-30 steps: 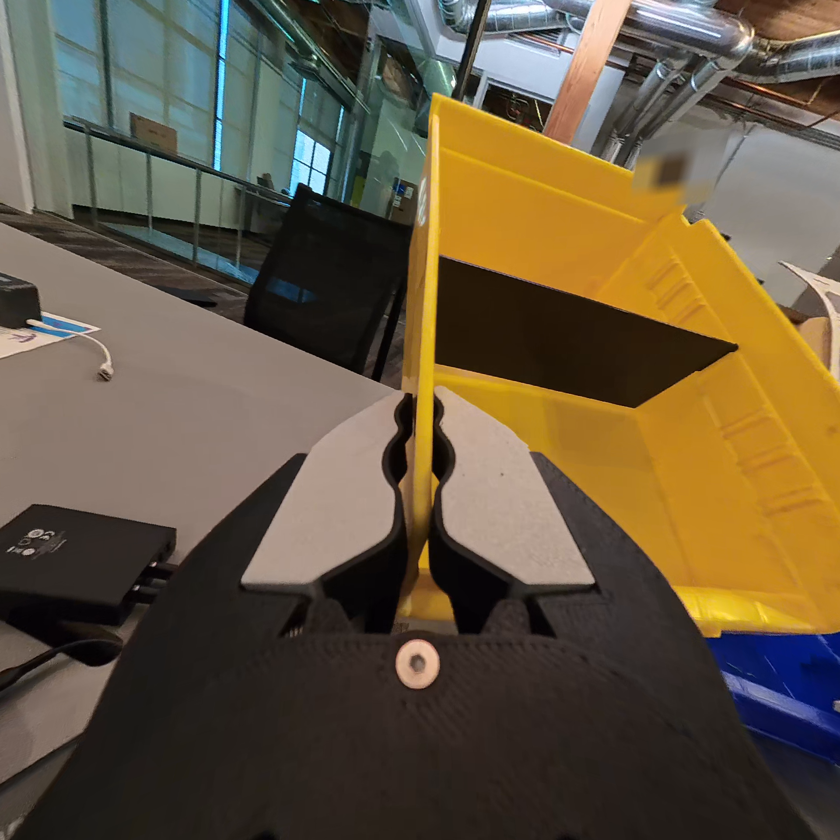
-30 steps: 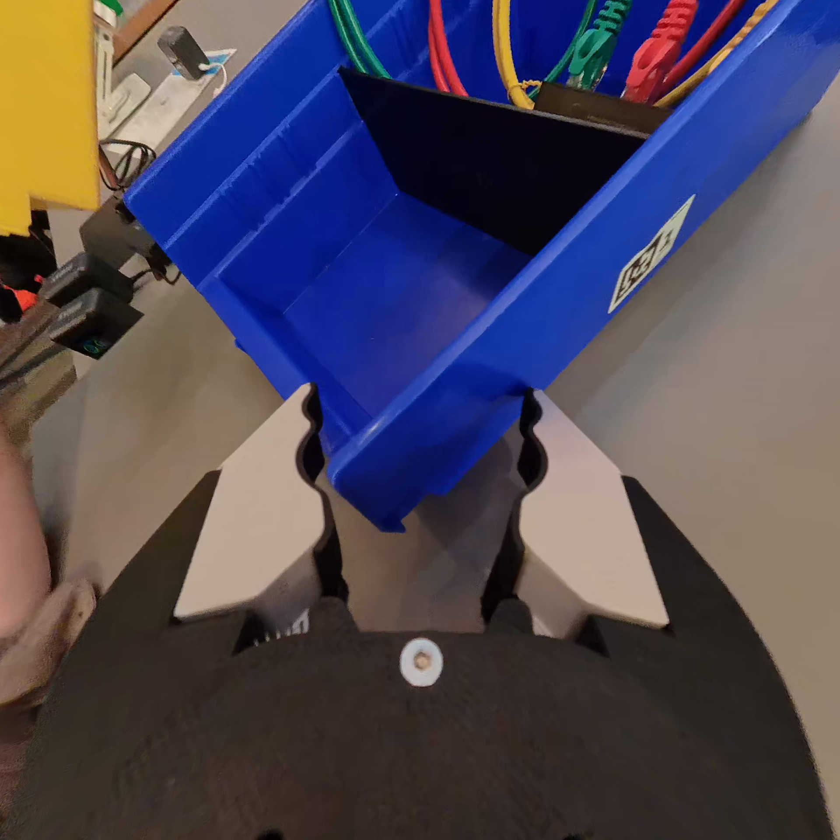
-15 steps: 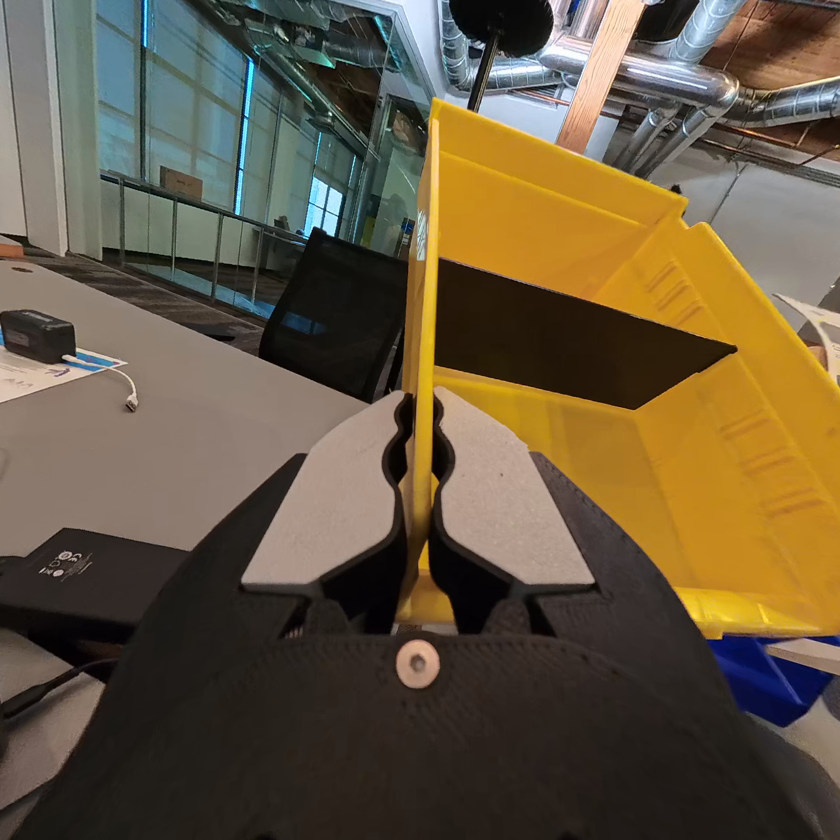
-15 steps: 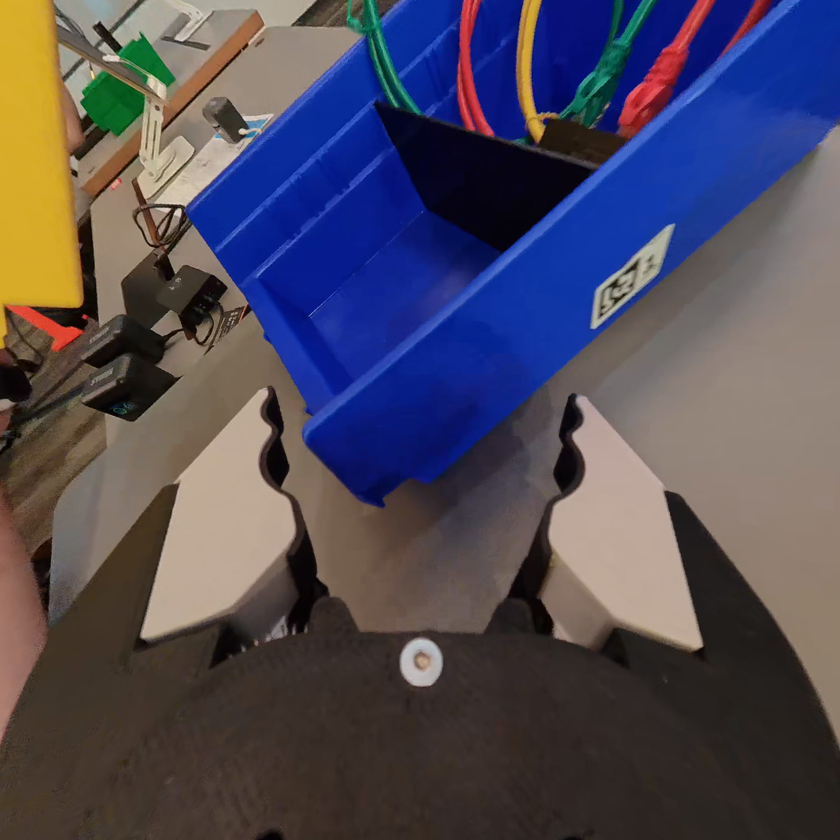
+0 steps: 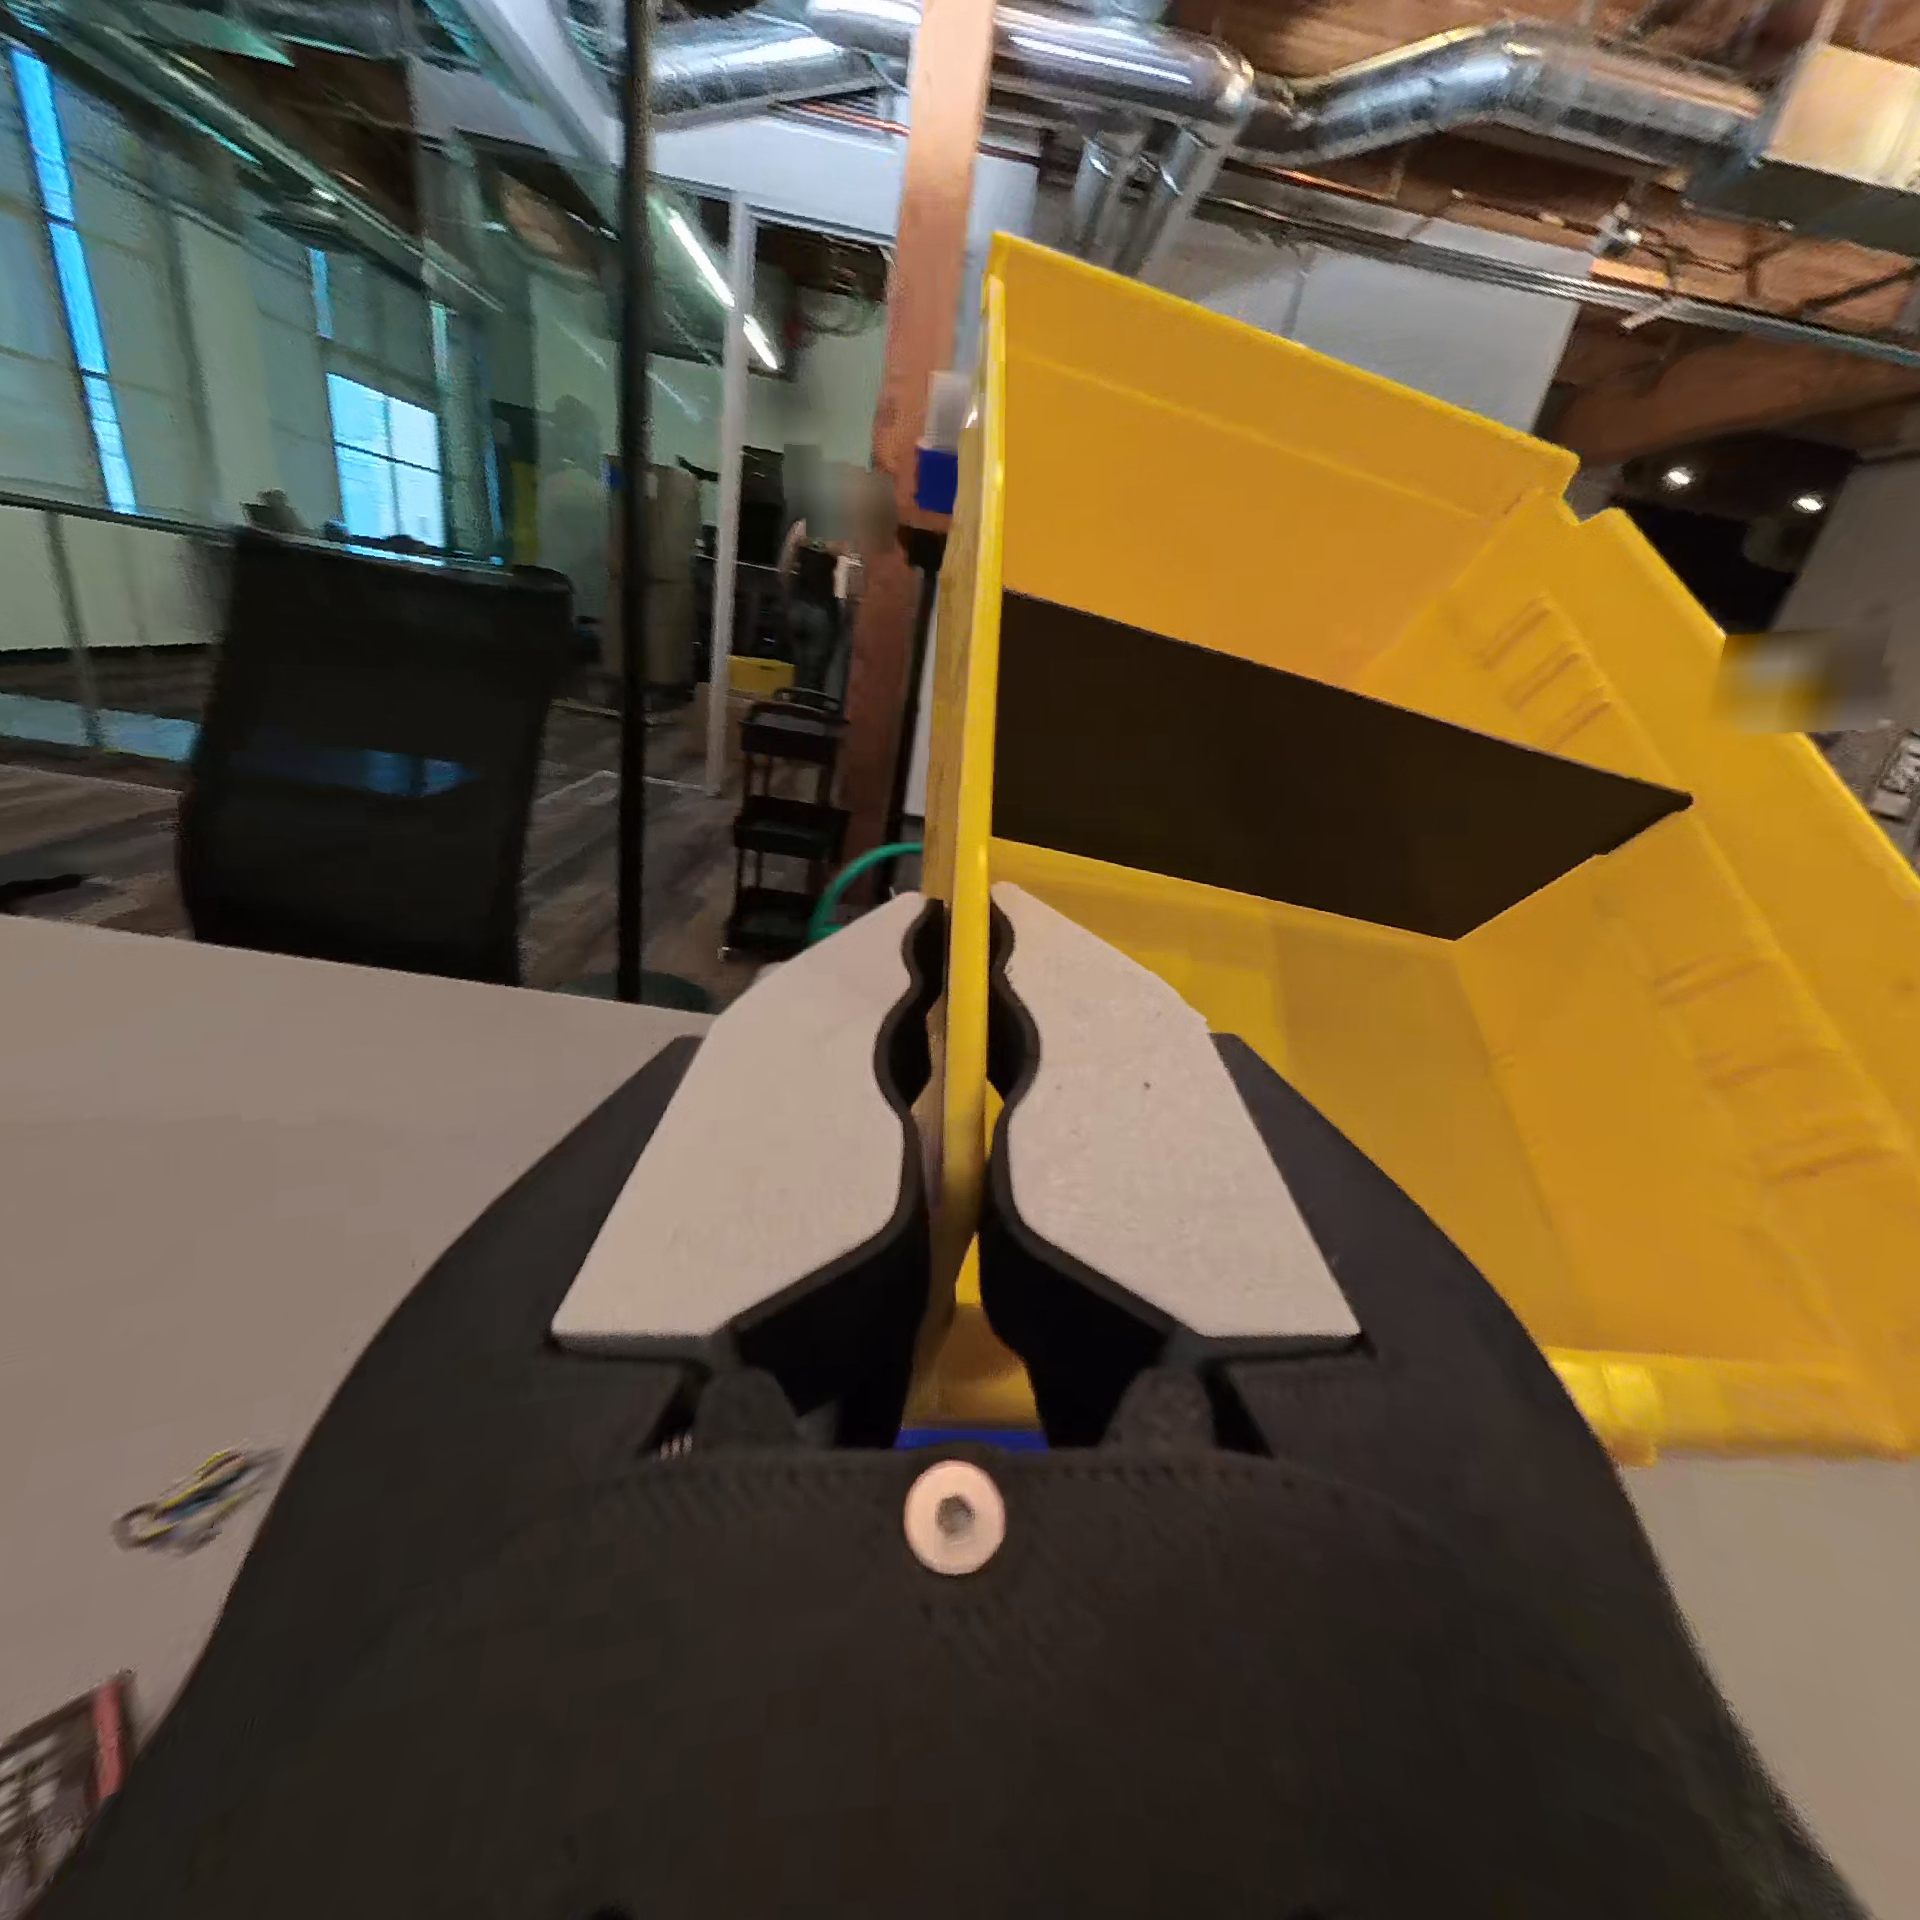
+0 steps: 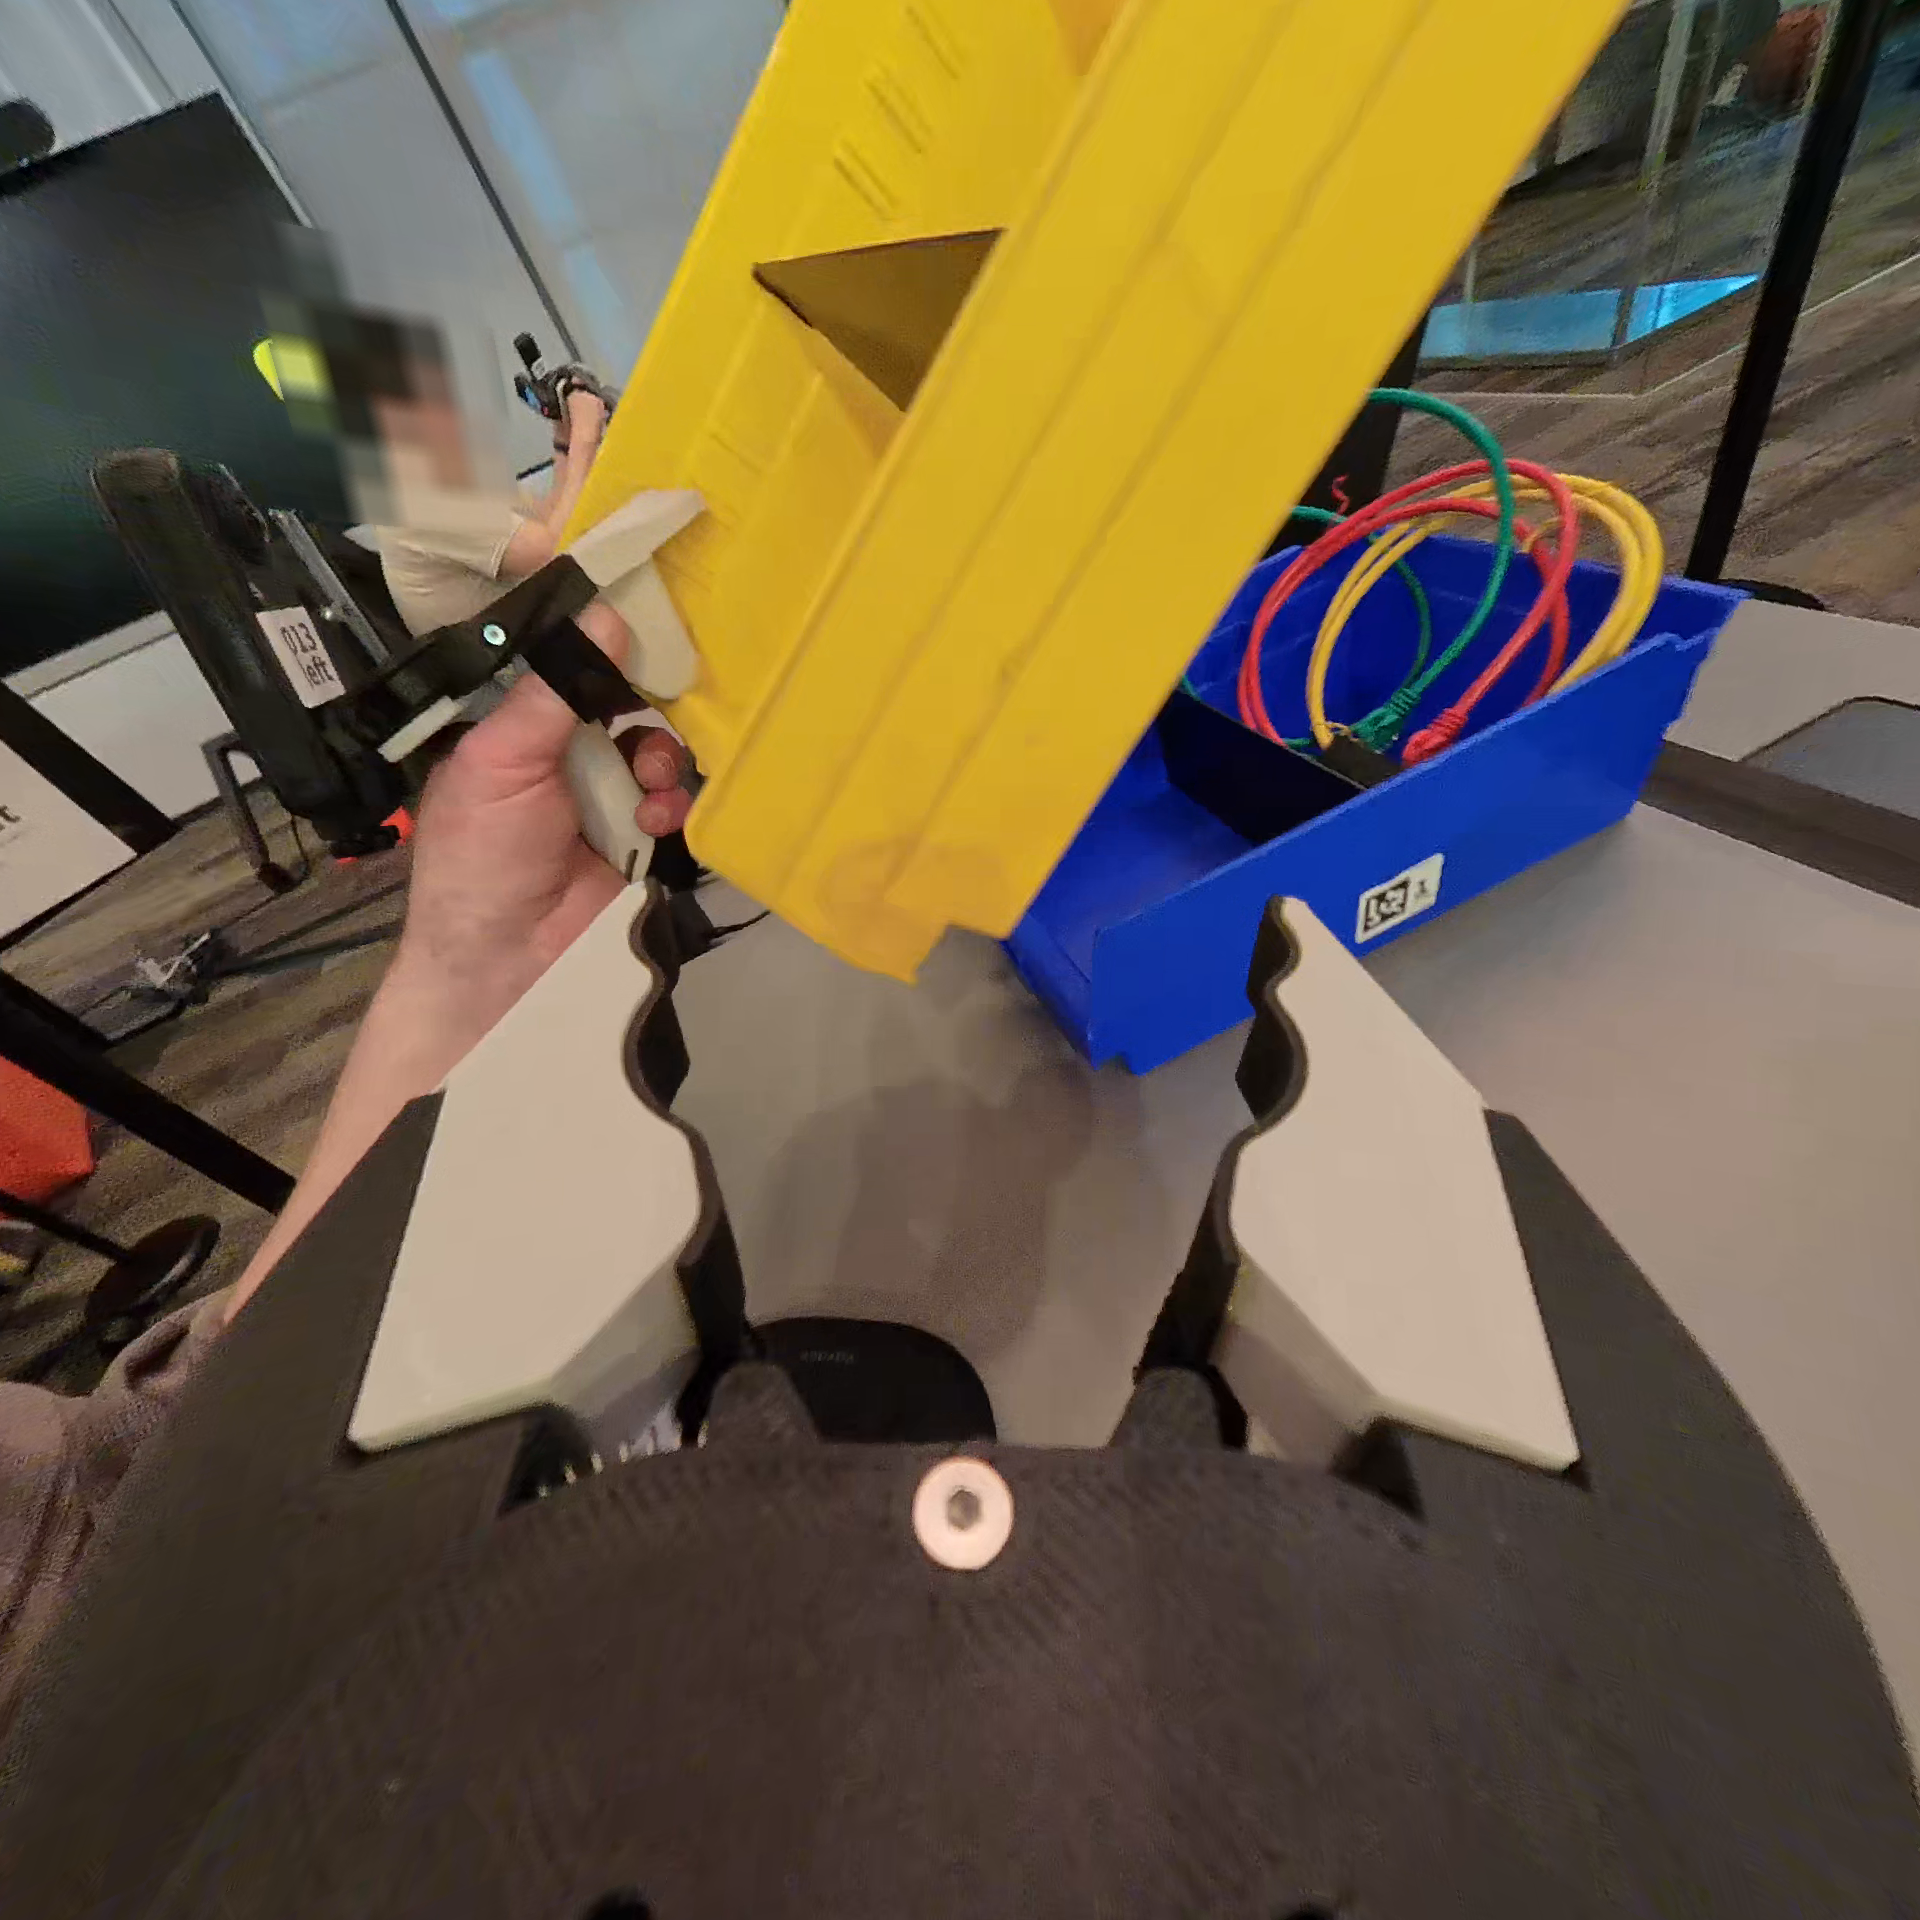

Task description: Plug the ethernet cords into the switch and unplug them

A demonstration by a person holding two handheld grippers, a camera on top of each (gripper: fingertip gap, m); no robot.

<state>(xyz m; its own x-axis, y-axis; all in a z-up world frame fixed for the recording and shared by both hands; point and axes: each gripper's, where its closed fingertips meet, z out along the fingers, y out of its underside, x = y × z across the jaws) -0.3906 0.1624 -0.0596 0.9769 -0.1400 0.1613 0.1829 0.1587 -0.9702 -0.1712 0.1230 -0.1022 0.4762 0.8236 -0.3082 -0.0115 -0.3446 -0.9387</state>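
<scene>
Left wrist view: left tool (image 5: 964,935) clamps yellow bin (image 5: 1403,883) wall.

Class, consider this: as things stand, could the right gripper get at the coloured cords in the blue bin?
Probably yes: the right gripper is open and empty, and the coloured ethernet cords loop uncovered above the blue plastic bin; the raised yellow plastic bin overhangs only the near end.

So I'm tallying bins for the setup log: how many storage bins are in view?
2. The yellow bin hangs tilted in the air, its wall clamped by the left gripper. The blue bin sits on the table, holding the cords. Others may be out of frame.
</scene>
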